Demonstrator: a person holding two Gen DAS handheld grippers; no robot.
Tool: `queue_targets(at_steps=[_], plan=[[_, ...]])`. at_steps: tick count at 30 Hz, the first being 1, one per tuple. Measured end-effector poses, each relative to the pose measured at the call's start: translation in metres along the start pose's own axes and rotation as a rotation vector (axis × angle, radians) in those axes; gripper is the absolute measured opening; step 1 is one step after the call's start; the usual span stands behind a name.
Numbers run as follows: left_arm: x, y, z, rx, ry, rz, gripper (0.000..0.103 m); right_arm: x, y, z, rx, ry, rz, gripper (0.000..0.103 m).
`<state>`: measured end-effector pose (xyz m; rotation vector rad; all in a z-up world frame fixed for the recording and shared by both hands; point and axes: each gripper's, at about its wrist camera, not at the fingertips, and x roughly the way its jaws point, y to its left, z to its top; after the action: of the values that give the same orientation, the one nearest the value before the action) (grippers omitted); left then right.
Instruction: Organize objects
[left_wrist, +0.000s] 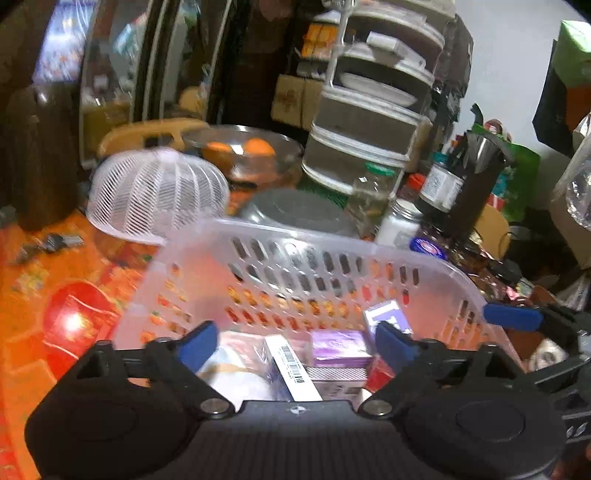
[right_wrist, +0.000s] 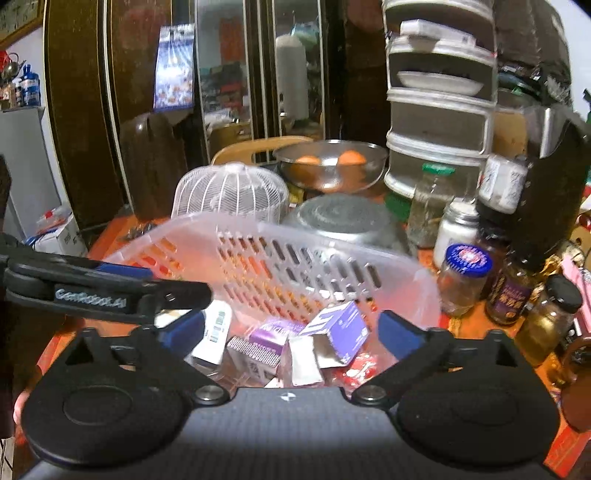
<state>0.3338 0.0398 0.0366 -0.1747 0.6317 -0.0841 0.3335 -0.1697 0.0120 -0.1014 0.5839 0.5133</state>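
A: Item one, the left gripper (left_wrist: 295, 341)?

B: Matte black frame, blue rubbery pads, sitting at the bottom of the left wrist view. The jaws are standing wide apart and gripping nothing, hanging over the near end of the basket (left_wrist: 436, 275).

A: The right gripper (right_wrist: 291, 328)?

B: Same build, lower centre of the right wrist view, likewise spread wide and holding nothing. The other tool is crossing in from the left edge there, a black arm with white lettering.

A: The basket itself?

B: Translucent plastic, rectangular with rounded corners, walls pierced by rows of slots. It is filling the middle of both views.

A: Contents?

B: Small cardboard cartons heaped at the near end: a glossy purple box (left_wrist: 340, 348), a white box with a barcode (left_wrist: 293, 371), a tilted lilac box (right_wrist: 341, 328), something red (right_wrist: 356, 367) at lower right, too blurred to name.

A: Beyond the basket?

B: An orange patterned tablecloth (left_wrist: 55, 266). A white ribbed mesh dome (left_wrist: 159, 194) is lying at centre left. Behind it a round steel bowl (right_wrist: 330, 166) is holding two orange fruits. A grey upturned metal pan (right_wrist: 340, 218) is sitting just behind the far wall.

A: The right side?

B: Glass jars are clustering there, one with a blue lid (right_wrist: 467, 260), one with a black lid (right_wrist: 561, 293). A tiered grey shelf rack (right_wrist: 439, 103) is rising at upper right.
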Motion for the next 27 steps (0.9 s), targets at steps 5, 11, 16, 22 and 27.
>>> queue_targets(at_steps=[5, 11, 16, 22, 27], plan=[[-0.036, -0.002, -0.005, 0.018, -0.101, 0.006, 0.099, -0.021, -0.003, -0.004, -0.005, -0.047, 0.003, 0.103], [-0.086, -0.005, -0.021, 0.042, -0.150, 0.023, 0.099, -0.051, -0.001, -0.015, 0.058, -0.016, -0.107, 0.103], [-0.139, -0.015, -0.054, 0.079, -0.192, -0.014, 0.099, -0.091, 0.017, -0.038, -0.009, -0.027, -0.239, 0.103], [-0.185, -0.029, -0.094, 0.077, -0.196, -0.002, 0.099, -0.164, 0.048, -0.077, -0.049, -0.210, -0.273, 0.103], [-0.225, -0.036, -0.113, 0.060, -0.239, 0.019, 0.099, -0.209, 0.061, -0.089, 0.021, -0.253, -0.238, 0.103]])
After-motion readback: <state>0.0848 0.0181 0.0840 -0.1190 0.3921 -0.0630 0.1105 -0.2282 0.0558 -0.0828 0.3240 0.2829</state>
